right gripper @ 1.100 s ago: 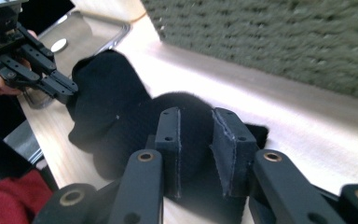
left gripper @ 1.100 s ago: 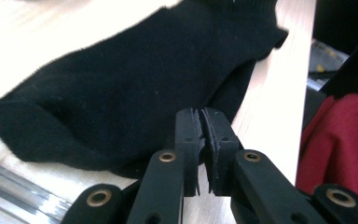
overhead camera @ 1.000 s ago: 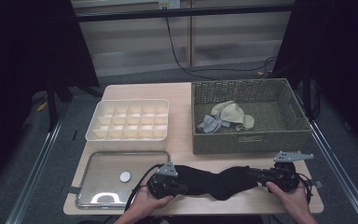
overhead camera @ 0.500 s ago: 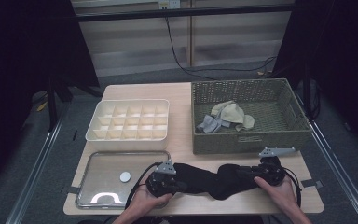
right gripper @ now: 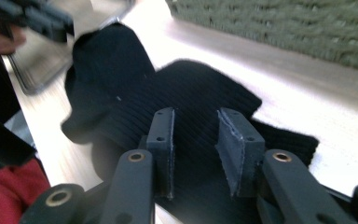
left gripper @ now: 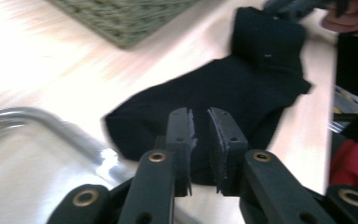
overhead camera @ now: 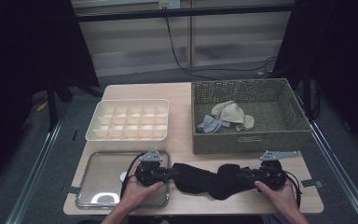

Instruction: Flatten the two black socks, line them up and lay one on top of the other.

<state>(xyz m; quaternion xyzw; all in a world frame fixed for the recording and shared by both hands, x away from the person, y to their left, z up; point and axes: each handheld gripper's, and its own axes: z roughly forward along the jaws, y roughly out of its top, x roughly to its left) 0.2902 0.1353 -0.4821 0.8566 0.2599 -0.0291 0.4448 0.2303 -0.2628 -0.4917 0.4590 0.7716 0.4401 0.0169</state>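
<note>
While the black sock (overhead camera: 210, 179) lies flat on the table just in front of the wicker basket (overhead camera: 249, 138), the left gripper (left gripper: 198, 137) and right gripper (right gripper: 196, 140) have just been opening, jaws slightly apart over the sock's ends, gripping nothing.

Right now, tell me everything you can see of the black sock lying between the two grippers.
The black sock is a dark ribbed knit, soft and crumpled, lying flat along the near edge of the wooden table, in front of the wicker basket. One end points toward the metal tray. The left gripper and right gripper sit at its two ends, jaws parted, having just been opening; neither pinches the fabric.
</note>
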